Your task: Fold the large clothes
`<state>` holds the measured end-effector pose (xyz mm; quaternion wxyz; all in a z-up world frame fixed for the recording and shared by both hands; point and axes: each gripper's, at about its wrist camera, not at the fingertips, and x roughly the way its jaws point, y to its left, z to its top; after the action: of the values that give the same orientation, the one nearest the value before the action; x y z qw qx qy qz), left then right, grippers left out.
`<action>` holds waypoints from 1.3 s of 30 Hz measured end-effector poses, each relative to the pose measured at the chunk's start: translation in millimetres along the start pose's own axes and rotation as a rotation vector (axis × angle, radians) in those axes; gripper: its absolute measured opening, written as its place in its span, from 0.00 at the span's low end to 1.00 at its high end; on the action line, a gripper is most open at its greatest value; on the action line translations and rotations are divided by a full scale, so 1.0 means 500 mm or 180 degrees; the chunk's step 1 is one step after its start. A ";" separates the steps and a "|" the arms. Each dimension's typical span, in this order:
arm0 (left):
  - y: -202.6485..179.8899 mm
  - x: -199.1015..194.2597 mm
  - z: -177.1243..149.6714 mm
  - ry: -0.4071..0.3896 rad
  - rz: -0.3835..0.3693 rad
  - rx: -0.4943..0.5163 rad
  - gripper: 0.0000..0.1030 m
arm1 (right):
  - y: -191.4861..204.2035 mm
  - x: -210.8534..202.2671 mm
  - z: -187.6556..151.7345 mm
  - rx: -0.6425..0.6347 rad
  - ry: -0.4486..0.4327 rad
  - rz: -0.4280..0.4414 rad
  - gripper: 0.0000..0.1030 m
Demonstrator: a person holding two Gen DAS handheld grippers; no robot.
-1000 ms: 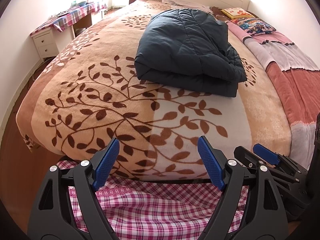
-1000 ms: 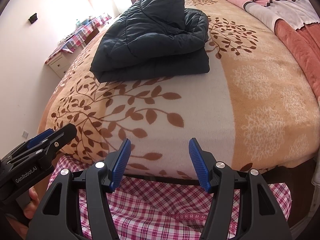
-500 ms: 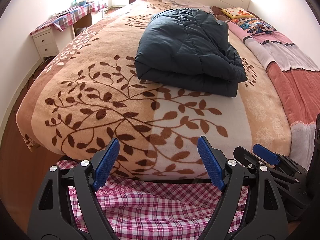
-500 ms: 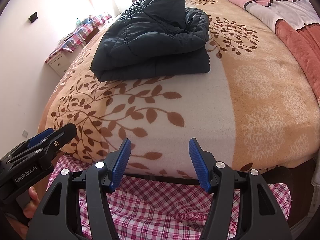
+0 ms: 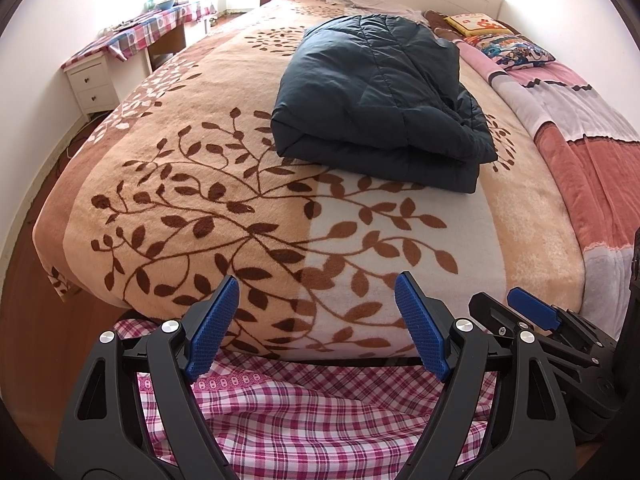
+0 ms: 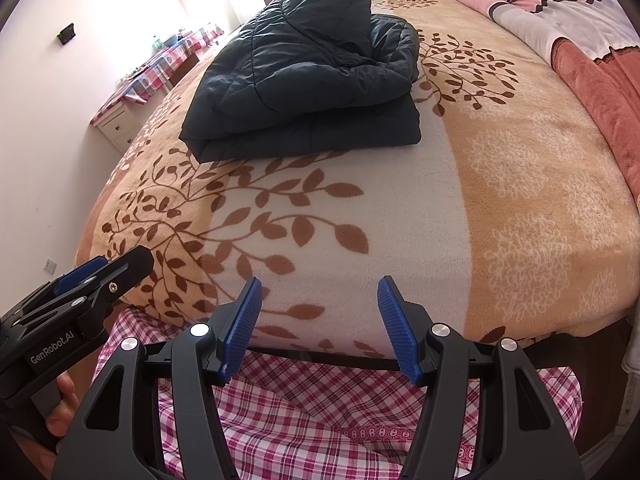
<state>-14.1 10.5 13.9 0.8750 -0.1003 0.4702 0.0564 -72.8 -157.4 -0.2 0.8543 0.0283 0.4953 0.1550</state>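
We hold both tongs spread and empty at the near edge of the bed point(image 5: 192, 208), the left tongs point(image 5: 316, 328) beside the right tongs point(image 6: 318, 320). The jacket point(image 5: 380, 92), already folded into a thick bundle, lies well ahead toward the far middle of the bed, its long axis running left to right. From the left tongs it sits slightly right, from the right tongs slightly left; neither looks clearly nearer.
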 end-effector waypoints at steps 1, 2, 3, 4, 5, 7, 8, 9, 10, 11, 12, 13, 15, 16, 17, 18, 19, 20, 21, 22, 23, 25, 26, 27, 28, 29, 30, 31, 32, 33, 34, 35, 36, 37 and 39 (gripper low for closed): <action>0.000 -0.001 -0.002 -0.0001 0.0001 0.0000 0.77 | 0.000 0.000 -0.001 -0.0001 -0.0002 0.0000 0.58; 0.000 -0.001 -0.002 -0.0003 0.0000 0.0001 0.77 | 0.001 0.000 -0.002 -0.0003 -0.0004 0.0000 0.58; -0.001 0.000 0.000 -0.0003 -0.0001 0.0002 0.76 | -0.001 0.000 0.000 -0.0003 0.0000 0.0002 0.58; -0.001 -0.001 -0.001 -0.0006 -0.0003 0.0006 0.76 | -0.001 0.000 0.000 -0.0002 0.0003 0.0004 0.58; -0.002 -0.001 0.002 -0.0013 -0.0004 0.0012 0.76 | 0.000 0.001 -0.001 -0.0001 0.0004 0.0005 0.58; -0.003 -0.003 0.002 -0.0022 -0.0002 0.0022 0.76 | 0.000 0.000 -0.001 -0.0001 0.0001 0.0004 0.58; -0.004 -0.005 0.000 -0.0030 -0.0006 0.0032 0.76 | -0.001 0.001 0.001 -0.0002 0.0002 0.0003 0.58; -0.005 -0.006 0.001 -0.0032 -0.0008 0.0037 0.76 | -0.001 0.001 0.001 -0.0002 0.0003 0.0004 0.58; -0.007 -0.006 0.004 -0.0034 -0.0008 0.0041 0.76 | -0.001 0.001 0.000 -0.0002 0.0005 0.0005 0.58; -0.007 -0.007 0.002 -0.0038 -0.0010 0.0043 0.76 | -0.001 0.001 0.001 -0.0002 0.0004 0.0005 0.58; -0.007 -0.008 0.003 -0.0040 -0.0012 0.0043 0.76 | -0.001 0.001 0.001 -0.0002 0.0005 0.0005 0.58; -0.008 -0.008 0.004 -0.0041 -0.0012 0.0044 0.76 | 0.000 0.001 0.000 -0.0002 0.0006 0.0005 0.58; -0.008 -0.008 0.003 -0.0040 -0.0011 0.0045 0.76 | -0.001 0.001 0.002 -0.0001 0.0005 0.0004 0.58; -0.008 -0.008 0.003 -0.0041 -0.0013 0.0046 0.76 | -0.001 0.001 0.002 0.0000 0.0006 0.0004 0.58; -0.009 -0.009 0.004 -0.0044 -0.0012 0.0051 0.76 | 0.000 0.001 0.002 -0.0001 0.0007 0.0005 0.58; -0.010 -0.010 0.004 -0.0046 -0.0012 0.0054 0.76 | -0.001 0.001 0.003 -0.0002 0.0007 0.0005 0.58; -0.010 -0.010 0.004 -0.0047 -0.0012 0.0057 0.75 | -0.001 0.002 0.001 -0.0006 0.0010 0.0007 0.58; -0.010 -0.010 0.004 -0.0047 -0.0011 0.0058 0.75 | 0.000 0.002 0.001 -0.0007 0.0012 0.0008 0.58; -0.010 -0.011 0.004 -0.0046 -0.0010 0.0057 0.75 | 0.000 0.002 -0.001 -0.0009 0.0014 0.0009 0.58; -0.010 -0.010 0.004 -0.0045 -0.0010 0.0054 0.75 | 0.001 0.002 -0.003 -0.0010 0.0016 0.0010 0.58; -0.011 -0.010 0.003 -0.0044 -0.0010 0.0055 0.75 | 0.000 0.002 -0.004 -0.0011 0.0019 0.0011 0.58; -0.010 -0.011 0.003 -0.0045 -0.0010 0.0057 0.75 | 0.001 0.003 -0.007 -0.0012 0.0027 0.0014 0.58; -0.011 -0.010 0.003 -0.0045 -0.0010 0.0056 0.75 | 0.001 0.002 -0.009 -0.0012 0.0030 0.0015 0.58; -0.011 -0.011 0.003 -0.0045 -0.0009 0.0056 0.75 | 0.001 0.002 -0.010 -0.0014 0.0033 0.0017 0.58; -0.011 -0.010 0.003 -0.0045 -0.0010 0.0055 0.75 | -0.001 0.003 -0.006 -0.0014 0.0030 0.0017 0.58; -0.011 -0.010 0.003 -0.0044 -0.0010 0.0056 0.75 | 0.001 0.002 -0.009 -0.0014 0.0031 0.0018 0.58; -0.011 -0.011 0.003 -0.0044 -0.0009 0.0056 0.75 | 0.000 0.003 -0.006 -0.0014 0.0032 0.0019 0.58; -0.011 -0.010 0.003 -0.0046 -0.0010 0.0056 0.75 | 0.001 0.003 -0.008 -0.0013 0.0034 0.0019 0.58; -0.011 -0.011 0.003 -0.0047 -0.0009 0.0057 0.75 | 0.000 0.003 -0.004 -0.0014 0.0034 0.0018 0.58; -0.011 -0.011 0.003 -0.0047 -0.0009 0.0058 0.74 | -0.001 0.004 -0.005 -0.0016 0.0038 0.0019 0.58; -0.011 -0.011 0.003 -0.0046 -0.0009 0.0058 0.74 | -0.002 0.006 -0.002 -0.0022 0.0042 0.0024 0.58; -0.011 -0.010 0.003 -0.0044 -0.0009 0.0056 0.74 | -0.001 0.005 -0.006 -0.0024 0.0042 0.0024 0.58; -0.011 -0.011 0.003 -0.0045 -0.0007 0.0054 0.75 | -0.001 0.006 -0.004 -0.0022 0.0043 0.0023 0.58; -0.011 -0.010 0.003 -0.0045 -0.0007 0.0054 0.75 | 0.000 0.005 -0.005 -0.0021 0.0044 0.0024 0.58; -0.011 -0.011 0.004 -0.0043 -0.0007 0.0053 0.74 | 0.001 0.005 -0.007 -0.0018 0.0045 0.0023 0.58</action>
<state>-14.2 5.5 20.1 0.8790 -0.0932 0.4647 0.0521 -74.7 -156.7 -3.9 0.8503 0.0265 0.5008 0.1597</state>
